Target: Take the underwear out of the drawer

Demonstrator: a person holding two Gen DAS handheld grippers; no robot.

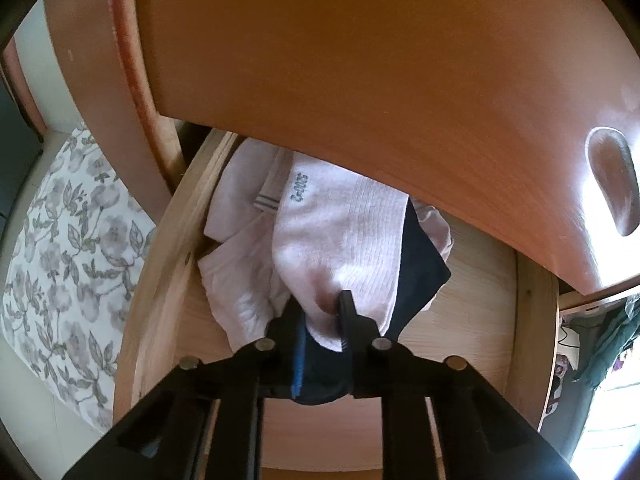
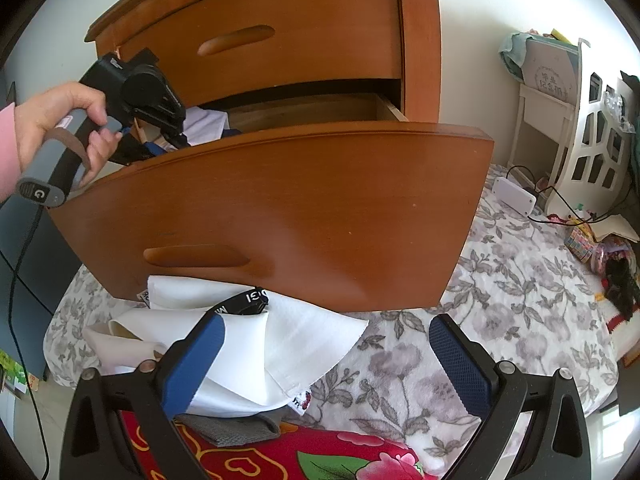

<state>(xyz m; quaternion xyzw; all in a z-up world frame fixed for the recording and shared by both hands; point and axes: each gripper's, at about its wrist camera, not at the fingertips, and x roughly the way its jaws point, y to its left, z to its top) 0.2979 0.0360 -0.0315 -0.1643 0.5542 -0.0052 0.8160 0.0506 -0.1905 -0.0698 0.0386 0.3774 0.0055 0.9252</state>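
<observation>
The lower drawer (image 2: 280, 208) of an orange wooden chest stands pulled out. Inside it, on the pale wood floor (image 1: 480, 288), lies a heap of pale pink and white garments (image 1: 244, 200) with a navy piece (image 1: 420, 272). My left gripper (image 1: 320, 308) is down in the drawer, shut on a ribbed pale pink garment (image 1: 340, 240) together with navy cloth. A hand (image 2: 60, 128) holds that gripper's handle at the drawer's left corner. My right gripper (image 2: 328, 360) hangs open below the drawer front. White underwear (image 2: 288, 344) with a black waistband (image 2: 248, 300) lies on the bed just beyond its fingers.
The upper drawer (image 2: 260, 40) is closed and overhangs the open one. A floral bedspread (image 2: 500, 300) spreads under and right of the chest, and a red flowered cloth (image 2: 320, 460) lies nearest. A white box with cables (image 2: 514, 196), a white shelf (image 2: 592, 148) and small clutter (image 2: 600, 252) sit far right.
</observation>
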